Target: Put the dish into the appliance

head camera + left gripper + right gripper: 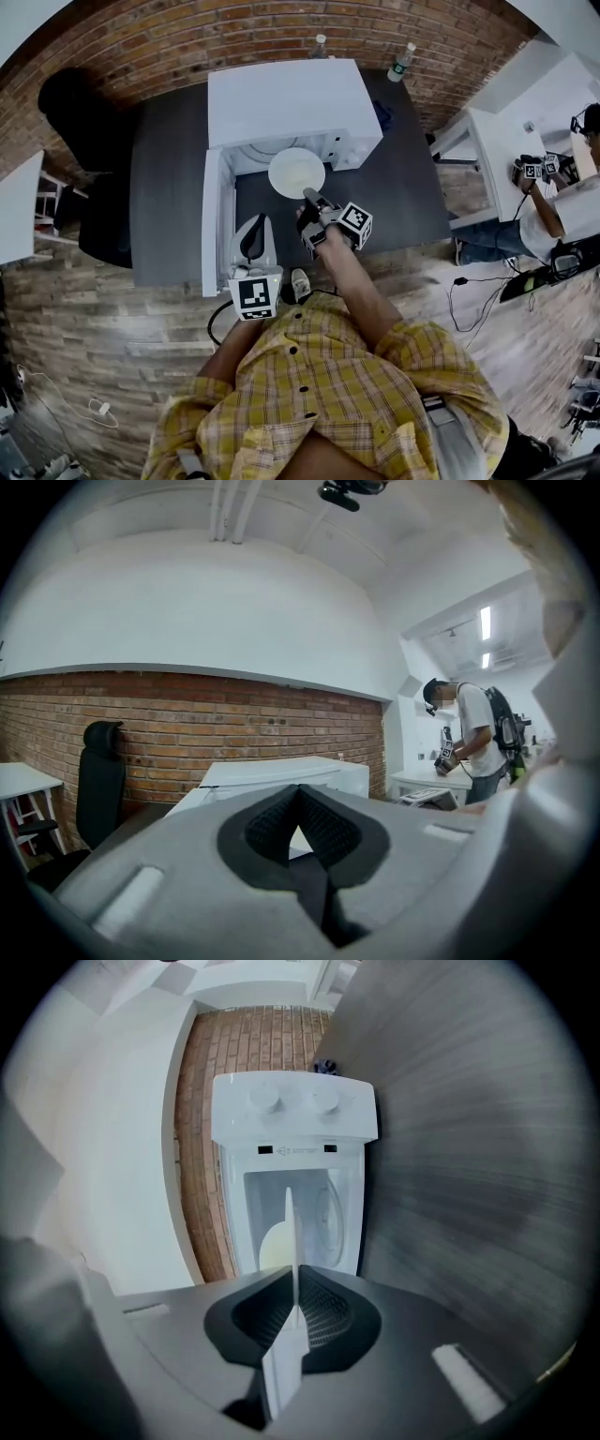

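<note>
dish (296, 172) in front of appliance (281, 101) | door (213, 225) left of dish | bottle (401, 62) behind appliance

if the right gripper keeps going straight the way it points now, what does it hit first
The right gripper, shut on the white plate, points into the open white appliance. The plate's front edge would go in first and probably meet the appliance's inside at the back; depth is hard to judge.
</note>
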`<state>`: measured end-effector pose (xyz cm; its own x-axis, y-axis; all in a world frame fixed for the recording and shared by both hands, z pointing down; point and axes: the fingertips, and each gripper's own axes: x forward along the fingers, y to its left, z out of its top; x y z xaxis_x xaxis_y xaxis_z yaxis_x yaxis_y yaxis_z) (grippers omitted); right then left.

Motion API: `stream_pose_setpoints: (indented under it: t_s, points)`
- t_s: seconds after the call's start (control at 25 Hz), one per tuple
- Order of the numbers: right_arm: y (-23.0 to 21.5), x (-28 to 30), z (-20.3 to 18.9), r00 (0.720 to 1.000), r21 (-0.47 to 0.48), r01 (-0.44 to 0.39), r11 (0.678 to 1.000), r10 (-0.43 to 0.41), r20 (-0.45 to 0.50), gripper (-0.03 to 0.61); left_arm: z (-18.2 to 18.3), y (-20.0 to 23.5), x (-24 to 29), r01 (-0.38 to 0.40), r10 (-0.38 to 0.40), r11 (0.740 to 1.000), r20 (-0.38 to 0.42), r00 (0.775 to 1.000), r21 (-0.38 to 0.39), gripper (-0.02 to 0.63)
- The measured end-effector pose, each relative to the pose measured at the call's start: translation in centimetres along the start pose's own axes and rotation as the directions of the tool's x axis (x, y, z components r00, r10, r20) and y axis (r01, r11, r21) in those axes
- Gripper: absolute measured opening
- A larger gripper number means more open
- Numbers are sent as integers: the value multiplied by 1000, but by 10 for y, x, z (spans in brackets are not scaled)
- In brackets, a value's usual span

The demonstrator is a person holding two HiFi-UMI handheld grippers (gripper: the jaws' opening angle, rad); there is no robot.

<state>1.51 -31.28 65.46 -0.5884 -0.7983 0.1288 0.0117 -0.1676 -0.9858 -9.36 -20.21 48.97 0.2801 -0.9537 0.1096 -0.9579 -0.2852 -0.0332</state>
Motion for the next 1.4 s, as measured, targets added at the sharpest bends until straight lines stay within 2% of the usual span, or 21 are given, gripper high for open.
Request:
stream_pose_setpoints:
  t_s: [0.12,0.8,1.4]
  points:
    - [-11,12,0,1000,22,-8,1000,8,5,20,-2,5,3,-2,2,1000,-2,1000,11,-3]
    - [-29,66,20,1000,-24,-5,1000,5,11,17,-11,16,21,5,-5,1000,-25,1000,14,-4]
    - [-49,100,25,1000,21,31,999,-31,-5,17,-18,21,26,2,-1,1000,-43,999,12,-4]
